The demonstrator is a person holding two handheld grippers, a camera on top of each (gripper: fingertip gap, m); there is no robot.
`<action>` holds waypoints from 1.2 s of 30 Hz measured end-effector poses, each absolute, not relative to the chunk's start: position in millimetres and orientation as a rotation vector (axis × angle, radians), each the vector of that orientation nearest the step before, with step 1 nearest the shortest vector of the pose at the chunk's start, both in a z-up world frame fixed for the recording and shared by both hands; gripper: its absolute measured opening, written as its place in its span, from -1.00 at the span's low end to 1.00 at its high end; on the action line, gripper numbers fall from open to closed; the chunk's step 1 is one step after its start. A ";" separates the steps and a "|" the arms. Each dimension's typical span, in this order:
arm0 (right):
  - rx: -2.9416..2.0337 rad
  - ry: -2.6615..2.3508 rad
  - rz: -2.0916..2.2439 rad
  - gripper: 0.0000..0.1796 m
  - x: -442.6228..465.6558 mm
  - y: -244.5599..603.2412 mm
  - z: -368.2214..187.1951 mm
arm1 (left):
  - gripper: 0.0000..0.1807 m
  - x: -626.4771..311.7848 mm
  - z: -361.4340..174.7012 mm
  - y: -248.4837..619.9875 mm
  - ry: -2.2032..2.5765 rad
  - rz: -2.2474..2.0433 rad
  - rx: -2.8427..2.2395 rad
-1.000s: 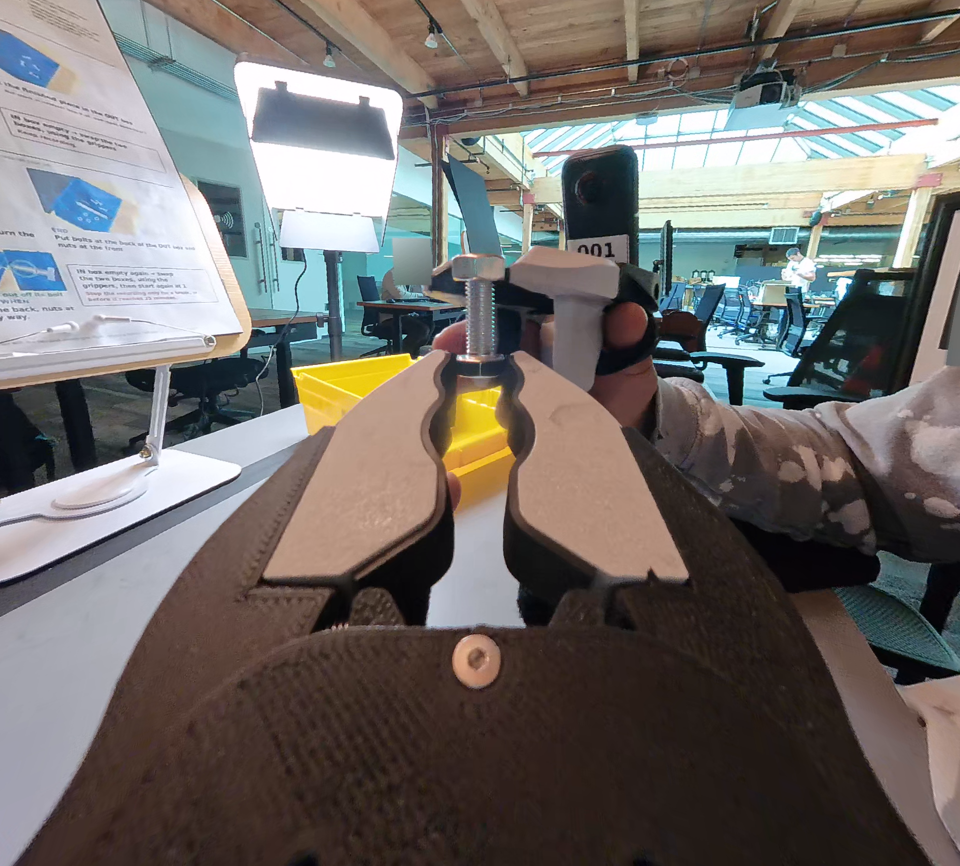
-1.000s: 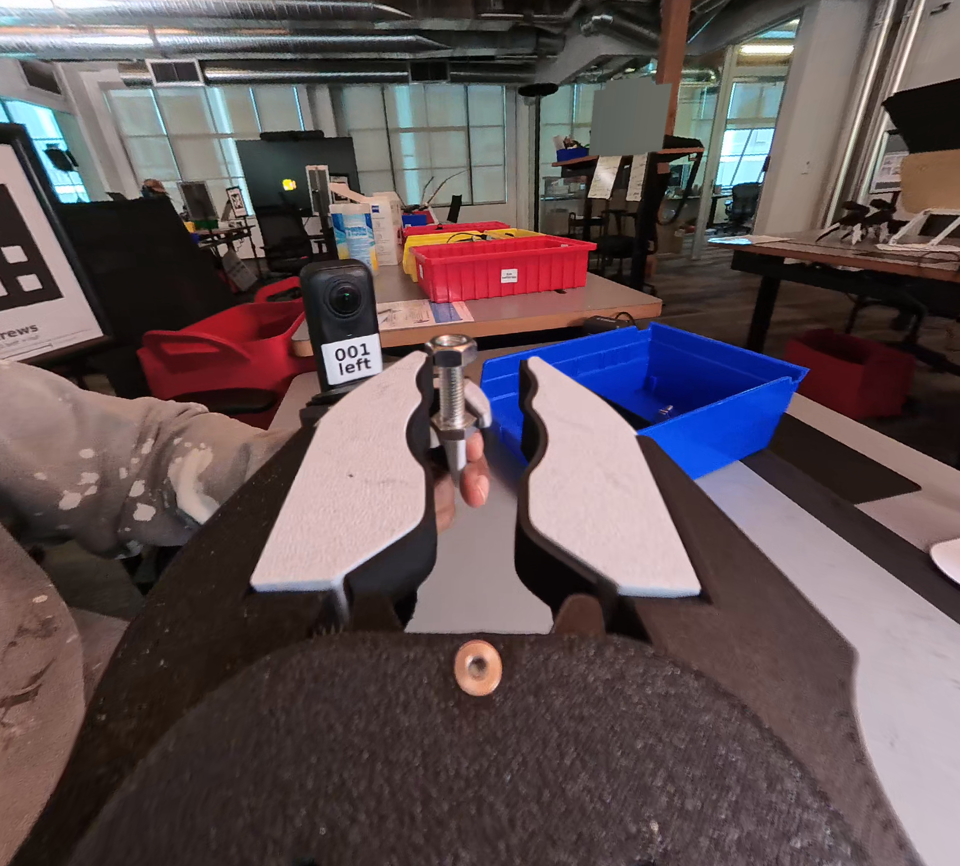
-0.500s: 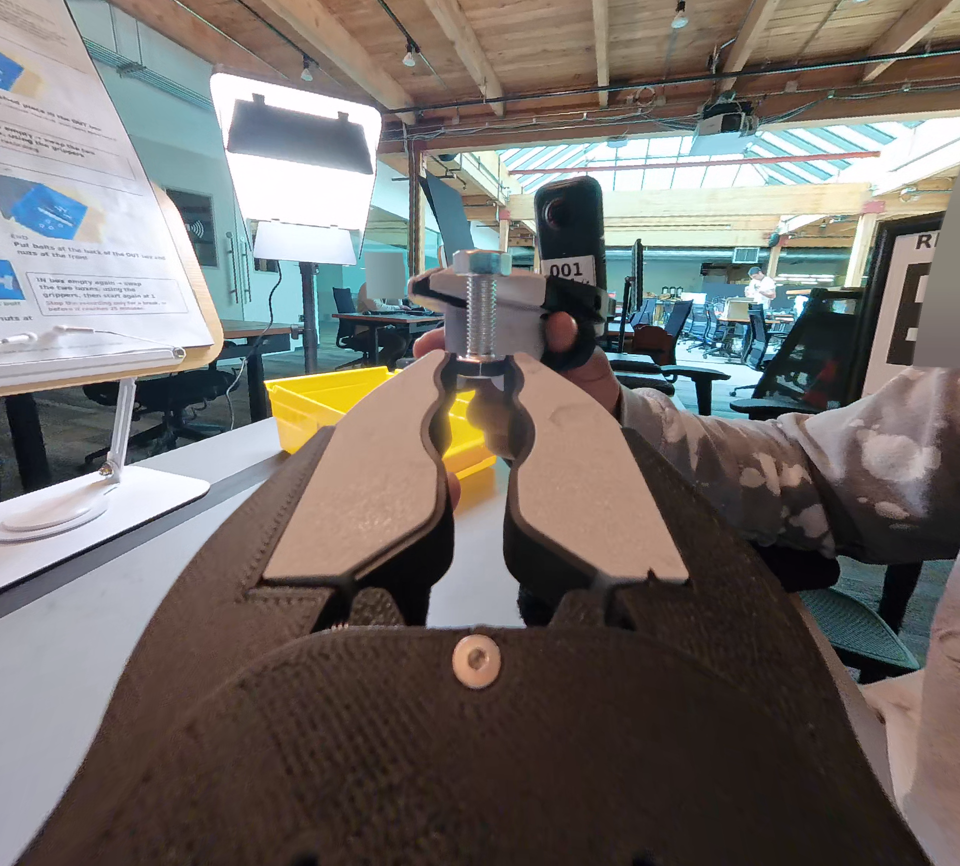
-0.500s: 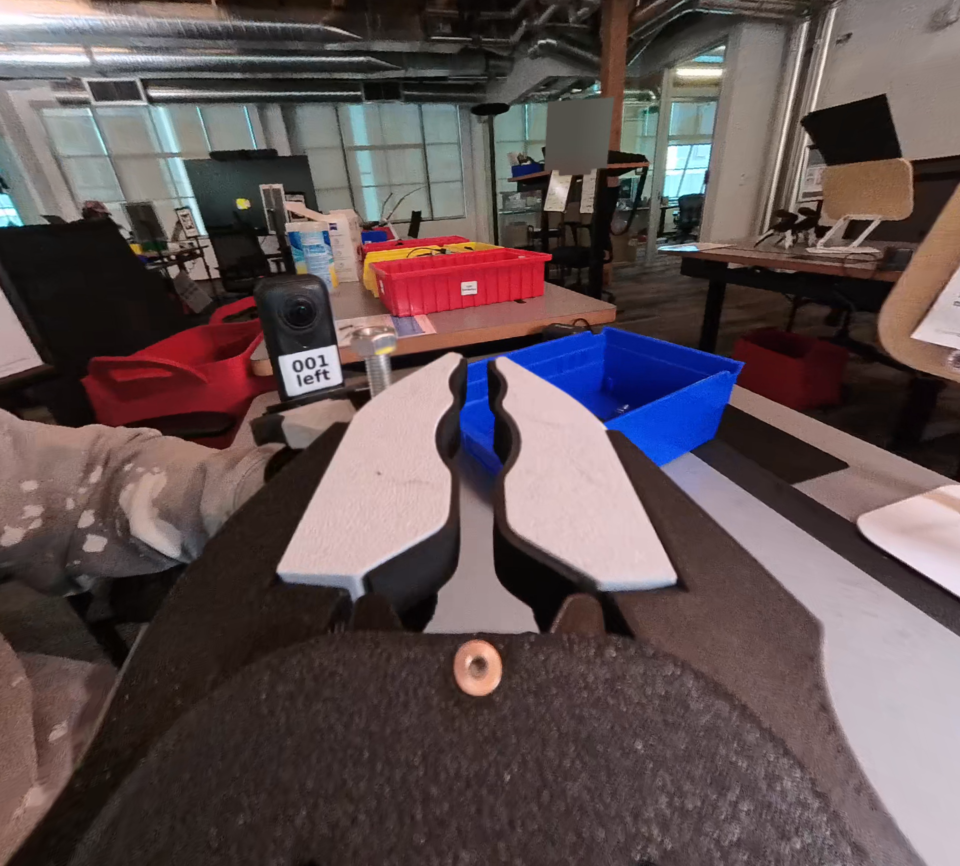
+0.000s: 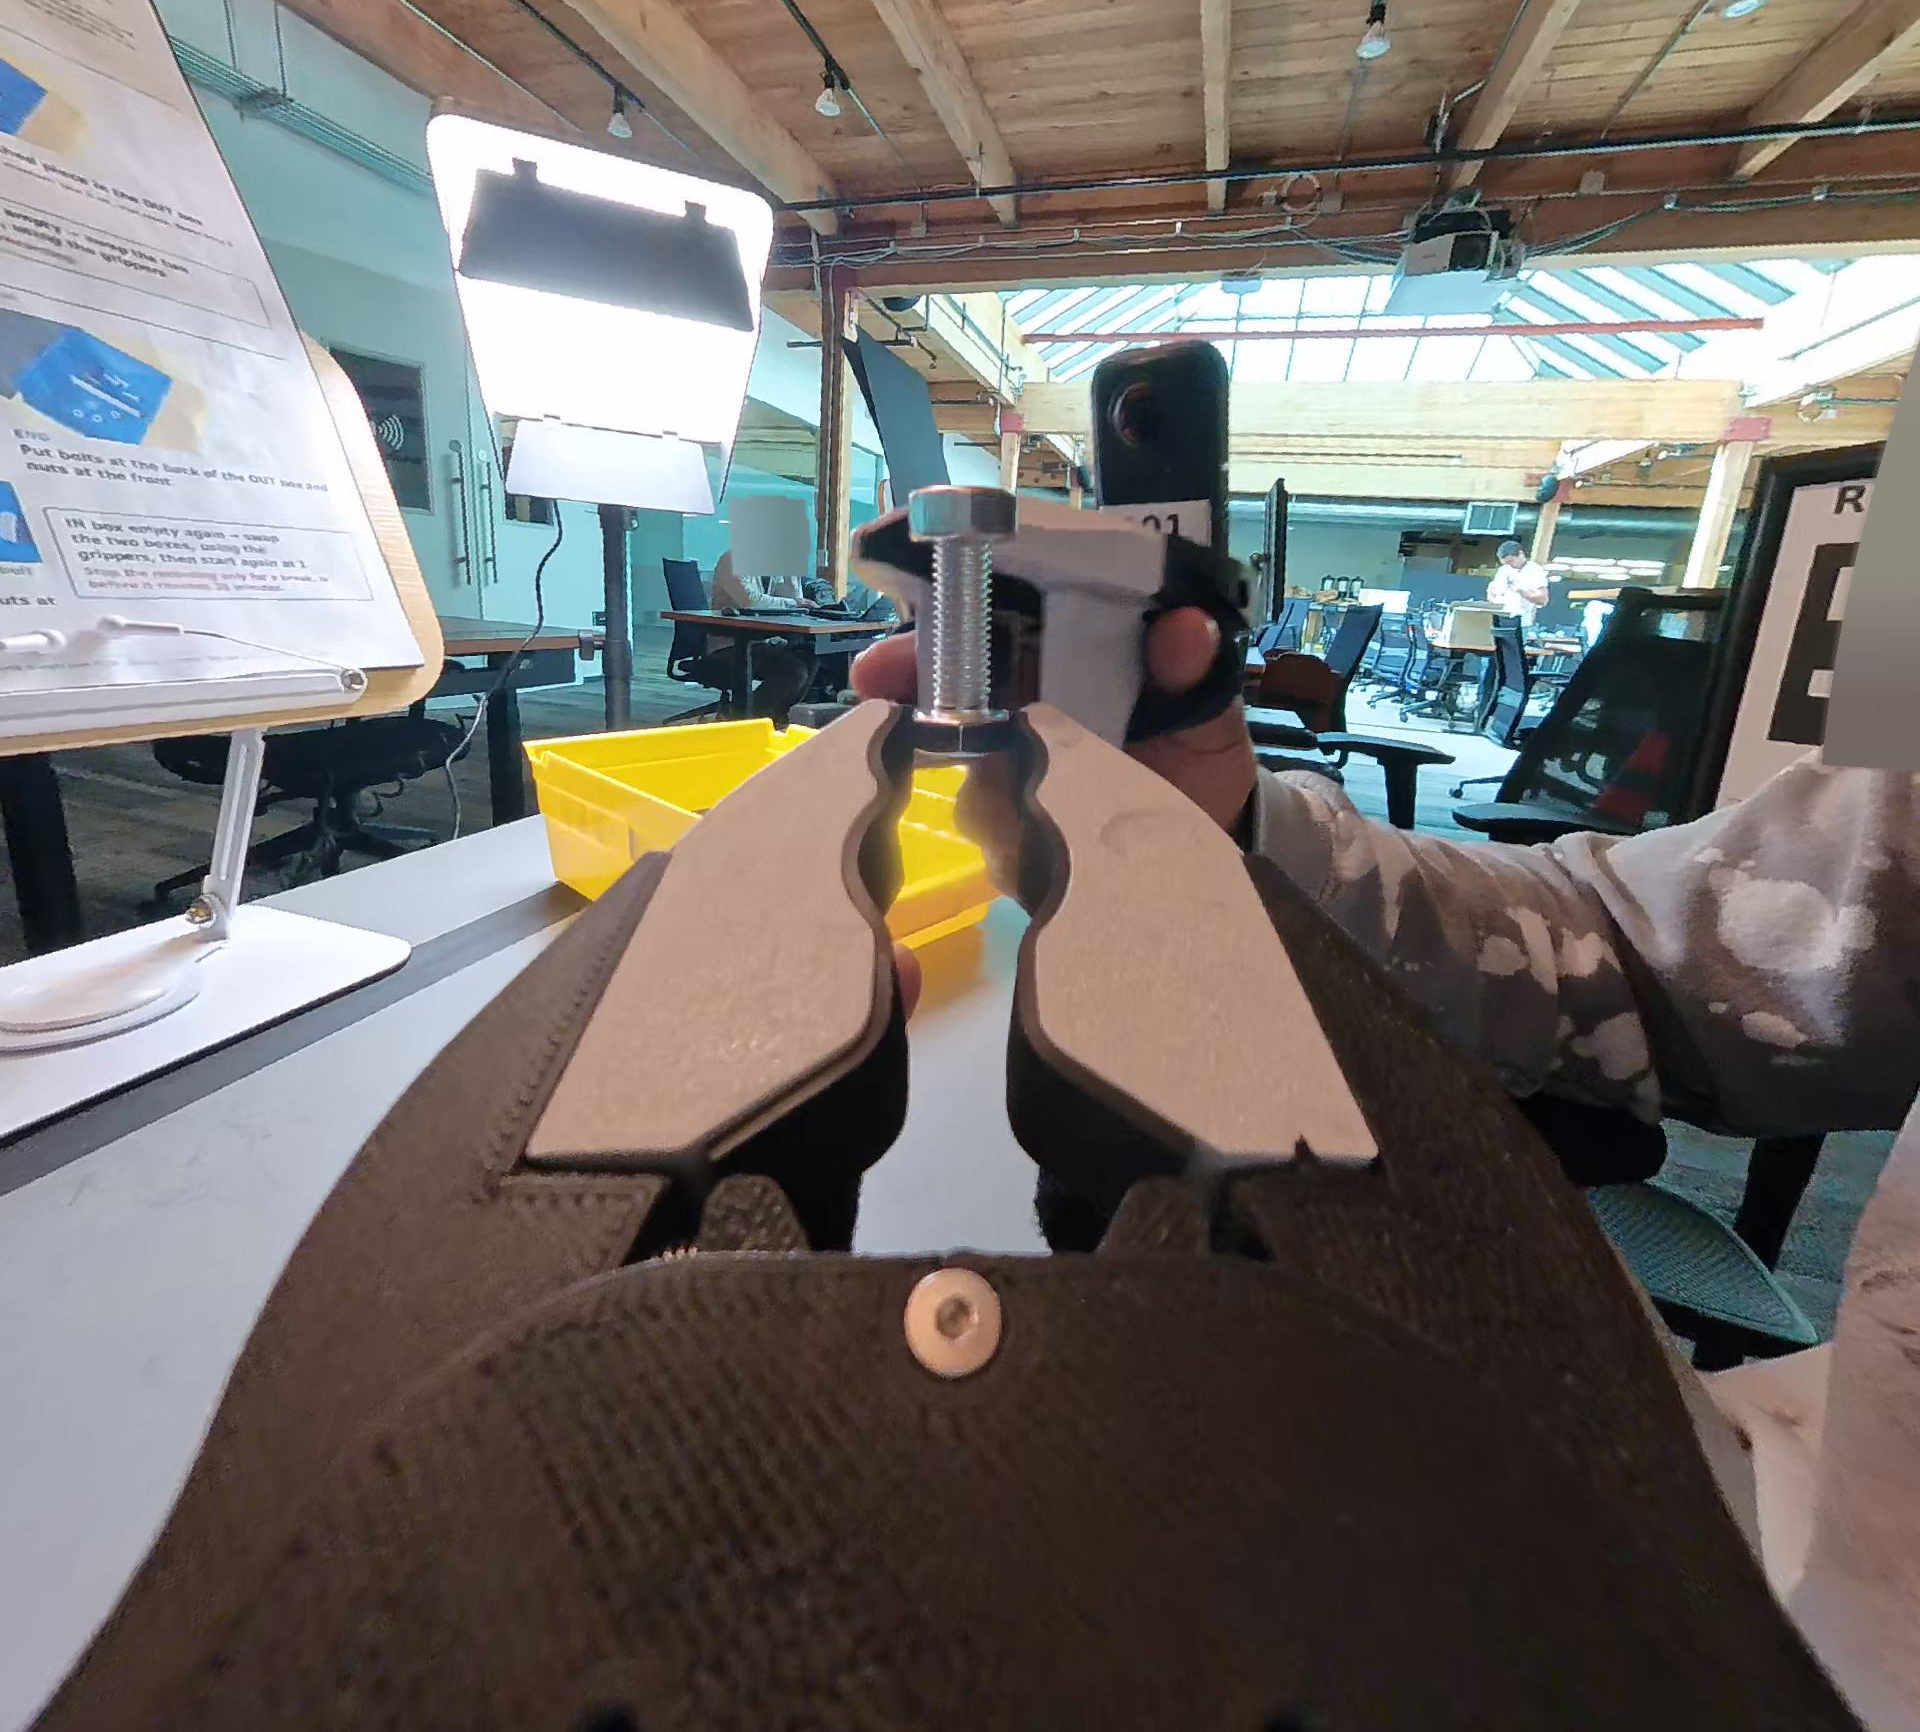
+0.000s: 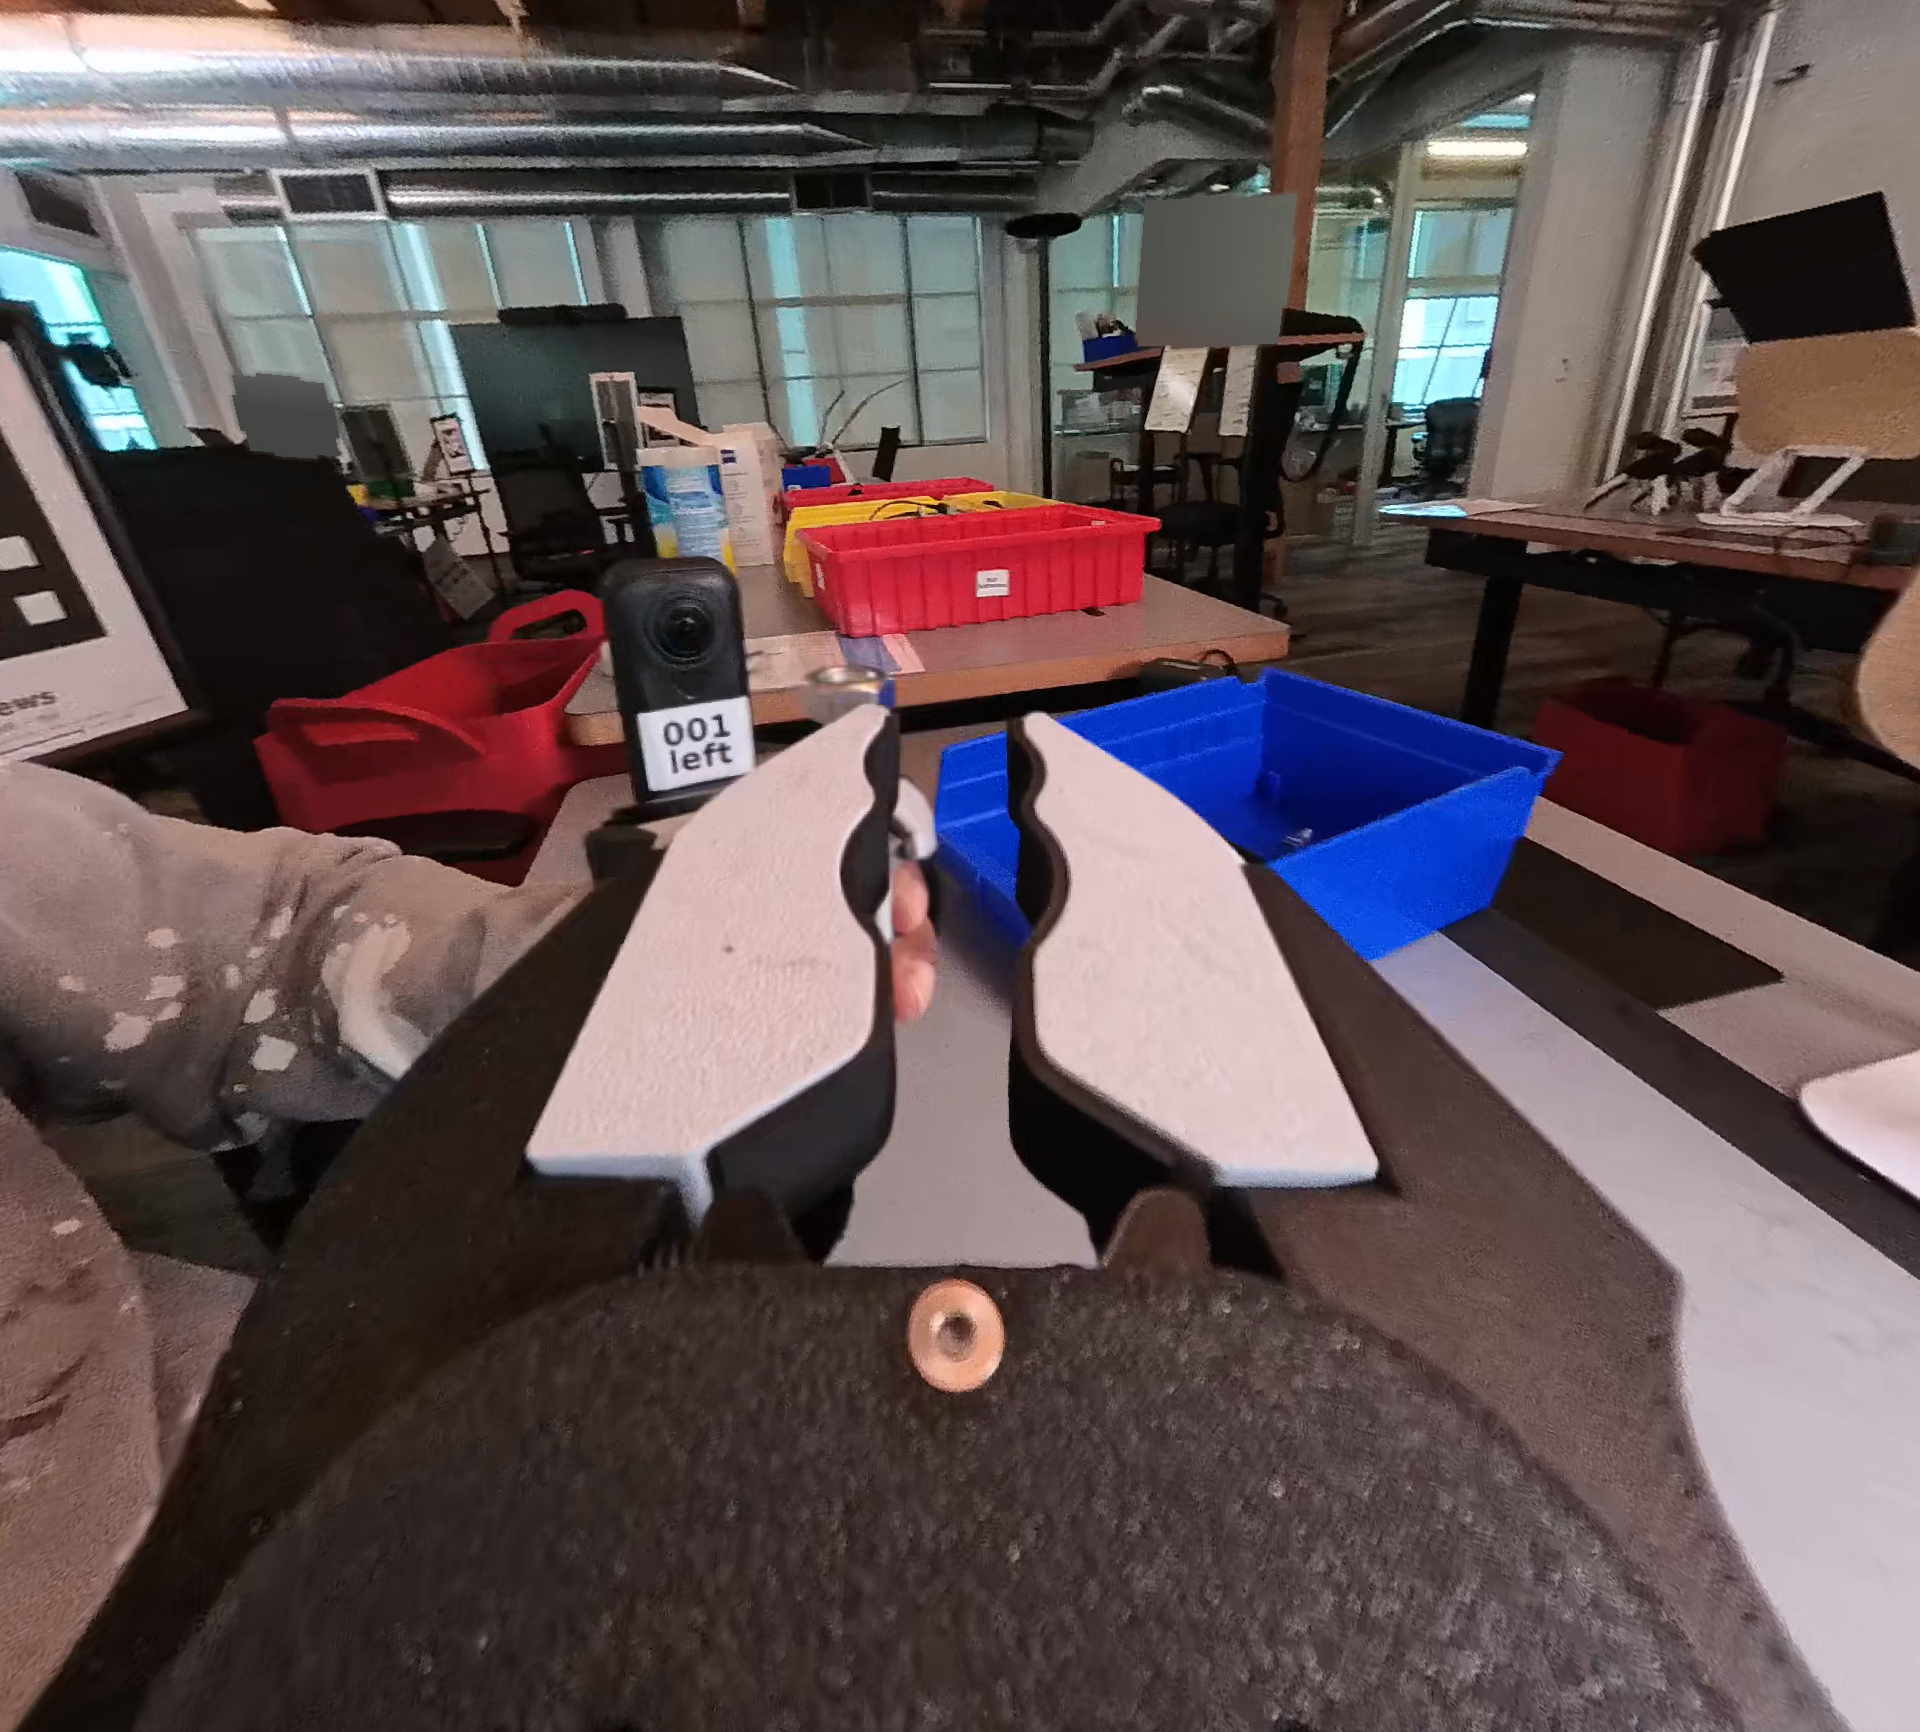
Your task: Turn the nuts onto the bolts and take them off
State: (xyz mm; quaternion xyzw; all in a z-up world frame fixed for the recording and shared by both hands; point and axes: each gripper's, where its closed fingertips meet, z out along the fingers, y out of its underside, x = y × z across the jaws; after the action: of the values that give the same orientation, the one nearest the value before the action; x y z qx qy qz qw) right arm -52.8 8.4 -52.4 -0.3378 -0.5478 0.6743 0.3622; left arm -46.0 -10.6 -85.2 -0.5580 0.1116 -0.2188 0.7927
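In the left wrist view my left gripper [image 5: 956,728] is shut on a dark hex nut [image 5: 956,737]. A silver bolt [image 5: 961,622] stands upright in the nut, head on top. Just behind the bolt is the right gripper, its pale finger [image 5: 1081,565] beside the bolt head, held by a hand [image 5: 1184,747]. In the right wrist view my right gripper [image 6: 951,737] has its jaws apart and holds nothing. The blurred bolt head [image 6: 844,680] shows just past its left fingertip. The left gripper's black camera [image 6: 681,643] stands to the left of it.
A yellow bin [image 5: 644,778] sits on the grey table [image 5: 208,1267] beyond my left gripper. An instruction sheet on a white stand [image 5: 156,435] is at the left. A blue bin [image 6: 1434,861] sits on the table right of my right gripper. A sleeved arm [image 5: 1662,955] reaches in from the right. Left tips to right tips: about 4 centimeters.
The bolt stood between my right jaws a second ago. The right gripper swung away right and narrowed, then came back beside the bolt with jaws wider. The left gripper kept hold of the nut.
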 end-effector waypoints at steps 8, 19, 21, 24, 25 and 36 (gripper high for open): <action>-0.821 -1.469 1.752 -0.70 -50.5 -9.1 -52.6 | -0.80 -41.7 -87.7 -9.4 0.255 -0.471 -1.212; -0.779 -1.545 1.711 -0.81 -48.6 -15.2 -58.4 | -0.80 -37.2 -92.7 -7.3 0.267 -0.495 -1.230; -0.773 -1.557 1.722 -0.80 -46.4 -12.8 -57.6 | -0.80 -37.3 -91.8 -8.1 0.268 -0.502 -1.225; -0.774 -1.538 1.712 -0.82 -46.1 -8.1 -56.3 | -0.80 -39.2 -90.3 -9.0 0.260 -0.507 -1.215; -0.779 -1.530 1.713 -0.84 -46.4 -6.2 -56.2 | -0.80 -39.1 -89.7 -9.5 0.264 -0.505 -1.213; -0.768 -1.561 1.755 -0.72 -44.6 -14.8 -56.9 | -0.80 -37.3 -93.2 -7.4 0.274 -0.488 -1.235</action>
State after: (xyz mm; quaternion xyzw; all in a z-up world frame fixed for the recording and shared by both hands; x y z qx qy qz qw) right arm -44.6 -14.8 -56.9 -0.2934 -0.5964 0.6708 0.3290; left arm -37.3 -7.4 -93.2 -0.5714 0.1266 -0.2258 0.7788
